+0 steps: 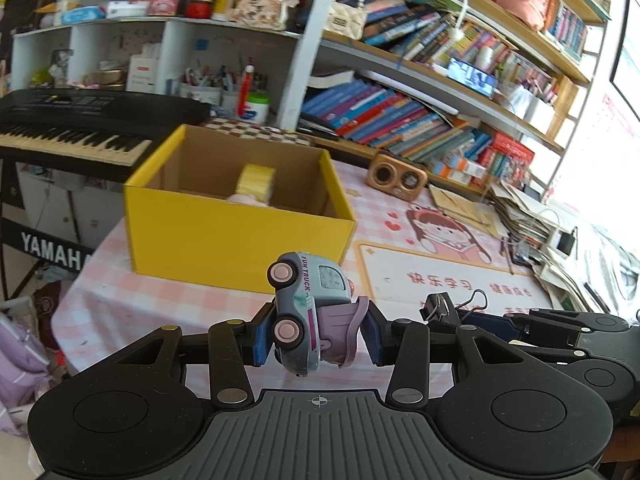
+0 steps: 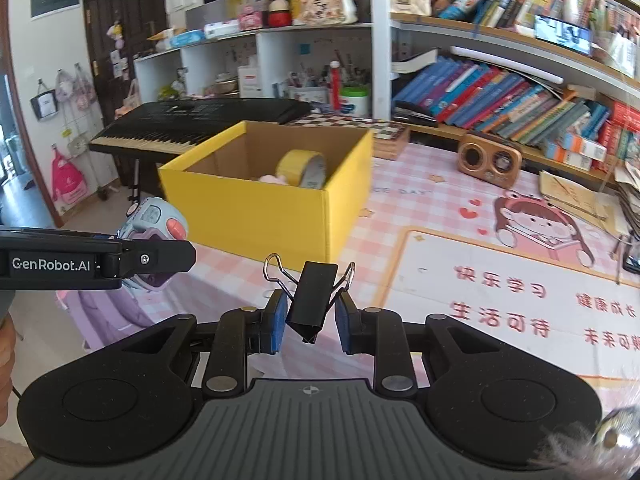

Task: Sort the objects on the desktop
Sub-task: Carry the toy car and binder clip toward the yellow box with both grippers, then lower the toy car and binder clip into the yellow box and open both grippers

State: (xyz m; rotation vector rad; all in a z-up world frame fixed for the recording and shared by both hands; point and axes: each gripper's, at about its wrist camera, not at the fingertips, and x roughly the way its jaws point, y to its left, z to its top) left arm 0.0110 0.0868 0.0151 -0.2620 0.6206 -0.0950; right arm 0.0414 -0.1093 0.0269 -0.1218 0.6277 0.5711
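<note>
Left gripper [image 1: 316, 336] clamps a toy truck [image 1: 308, 312], right gripper [image 2: 310, 320] a binder clip [image 2: 312, 300], both short of the yellow box [image 2: 264, 208] at the table's [image 2: 420, 208] left edge.

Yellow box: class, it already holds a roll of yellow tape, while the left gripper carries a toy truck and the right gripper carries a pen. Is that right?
Not quite. The right gripper carries a black binder clip, not a pen, as the right wrist view shows. The yellow box, tape roll and toy truck in the left gripper are correct.
</note>
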